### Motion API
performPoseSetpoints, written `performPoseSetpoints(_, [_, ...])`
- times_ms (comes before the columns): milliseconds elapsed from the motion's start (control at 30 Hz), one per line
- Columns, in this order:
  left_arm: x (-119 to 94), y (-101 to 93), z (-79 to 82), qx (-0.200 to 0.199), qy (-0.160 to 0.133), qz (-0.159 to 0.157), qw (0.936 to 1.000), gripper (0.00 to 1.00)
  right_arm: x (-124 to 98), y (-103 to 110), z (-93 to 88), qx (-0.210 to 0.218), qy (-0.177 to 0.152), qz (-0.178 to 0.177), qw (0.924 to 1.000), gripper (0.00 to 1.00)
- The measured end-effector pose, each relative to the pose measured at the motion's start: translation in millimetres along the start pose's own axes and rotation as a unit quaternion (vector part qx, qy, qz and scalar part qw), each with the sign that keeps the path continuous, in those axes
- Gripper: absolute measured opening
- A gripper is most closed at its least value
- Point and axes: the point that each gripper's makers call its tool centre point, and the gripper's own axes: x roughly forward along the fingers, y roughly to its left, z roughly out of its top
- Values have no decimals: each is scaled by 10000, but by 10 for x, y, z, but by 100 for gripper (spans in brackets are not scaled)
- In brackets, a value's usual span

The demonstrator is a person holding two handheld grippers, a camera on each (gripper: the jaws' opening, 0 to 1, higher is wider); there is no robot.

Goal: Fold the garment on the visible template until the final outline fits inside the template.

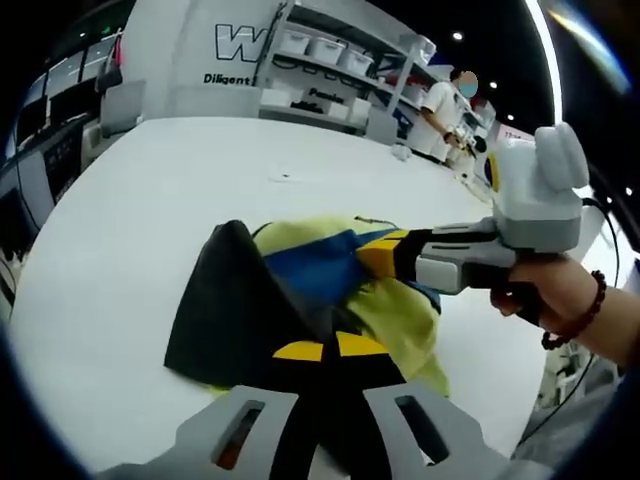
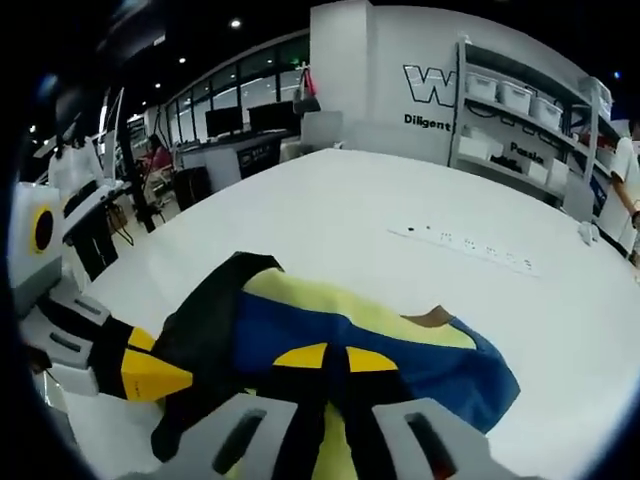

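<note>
I see the garment, a crumpled black, blue and yellow heap, lying mid-table, well away from the edges; no template outline is discernible. My left tool is clamped on black fabric. My right tool is pinched together on the garment too.

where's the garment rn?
The garment lies bunched on the white table, low and central in the left gripper view, with the right gripper at its blue part. In the right gripper view it lies beside the left gripper.
</note>
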Motion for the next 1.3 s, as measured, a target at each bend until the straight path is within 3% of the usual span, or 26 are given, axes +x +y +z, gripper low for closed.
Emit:
performPoseSetpoints(367, [-172, 191, 44, 71, -18, 268, 9996, 0, -143, -20, 56, -130, -48, 149, 9998, 0])
performPoseSetpoints(1067, [-421, 715, 76, 131, 100, 906, 9958, 0, -359, -145, 76, 199, -9, 448, 9988, 0])
performPoseSetpoints(1300, [-451, 806, 69, 251, 158, 1015, 9944, 0, -380, -159, 80, 95, -28, 464, 9989, 0])
